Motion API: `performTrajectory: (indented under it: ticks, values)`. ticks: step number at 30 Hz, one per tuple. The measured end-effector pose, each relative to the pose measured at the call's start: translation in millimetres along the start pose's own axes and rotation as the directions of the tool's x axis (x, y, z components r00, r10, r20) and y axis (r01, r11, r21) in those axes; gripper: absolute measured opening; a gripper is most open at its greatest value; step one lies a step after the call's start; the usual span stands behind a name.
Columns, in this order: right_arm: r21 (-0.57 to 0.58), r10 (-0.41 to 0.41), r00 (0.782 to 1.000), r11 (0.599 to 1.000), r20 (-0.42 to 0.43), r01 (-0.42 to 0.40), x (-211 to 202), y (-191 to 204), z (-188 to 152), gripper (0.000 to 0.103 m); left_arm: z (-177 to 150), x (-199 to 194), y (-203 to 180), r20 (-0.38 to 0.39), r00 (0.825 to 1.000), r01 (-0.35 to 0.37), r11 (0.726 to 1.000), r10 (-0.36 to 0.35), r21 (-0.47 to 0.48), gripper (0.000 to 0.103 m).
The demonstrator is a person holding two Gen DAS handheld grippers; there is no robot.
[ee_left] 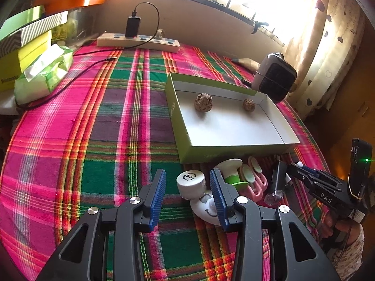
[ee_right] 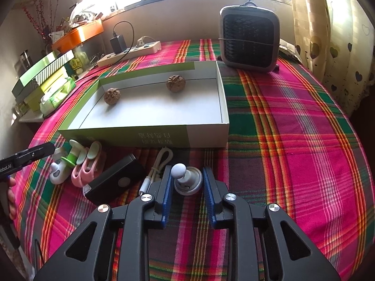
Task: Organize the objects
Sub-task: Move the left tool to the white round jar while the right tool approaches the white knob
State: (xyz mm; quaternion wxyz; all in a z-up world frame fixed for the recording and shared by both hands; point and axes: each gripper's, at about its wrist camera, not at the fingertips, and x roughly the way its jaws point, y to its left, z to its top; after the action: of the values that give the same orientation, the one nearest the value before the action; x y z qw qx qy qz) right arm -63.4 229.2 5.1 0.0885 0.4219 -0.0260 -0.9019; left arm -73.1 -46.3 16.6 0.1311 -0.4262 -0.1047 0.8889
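A table under a bright window carries a plaid cloth point(ee_right: 293, 126) of pink, green and orange stripes. The landmark is a shallow cardboard box point(ee_right: 206, 138), green outside and white inside, lying open near the middle of the cloth. Two brown, wrinkled walnuts point(ee_right: 175, 83) rest on its floor, well apart, near the far wall. Beyond the box stand a power strip point(ee_right: 131, 53) and a small grey fan point(ee_right: 249, 38); stacked cartons lie off to its far left.

Along the near wall of the box, on the cloth, sits a row of small items. Seen from the right wrist, from left to right: a white bottle point(ee_left: 194, 187) with a ribbed cap and a smiling face, lying on its side with its cap toward the box; a green-and-white plunger-shaped piece point(ee_left: 232, 173); a pair of pink clips point(ee_right: 86, 166); a black rectangular case point(ee_right: 114, 180), its long axis running diagonally toward the box; a looped white cable point(ee_right: 159, 164); and a white knob point(ee_right: 186, 179), a dimpled ball on a round base, the ball tilted toward the box.

The left gripper point(ee_left: 187, 182) stands apart around the bottle, its right pad against or just beside the bottle's body. The right gripper point(ee_right: 187, 178) brackets the knob, its left pad at the ball; whether the pads press cannot be told.
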Motion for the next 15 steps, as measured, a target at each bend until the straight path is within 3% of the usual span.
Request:
performTrajectory:
  ticks: [15]
  values:
    - [0.004,0.002,1.000,1.000,-0.001,-0.002,0,0,0,0.026,0,19,-2,-0.063,0.998,-0.014,1.000,0.014,0.001,0.037]
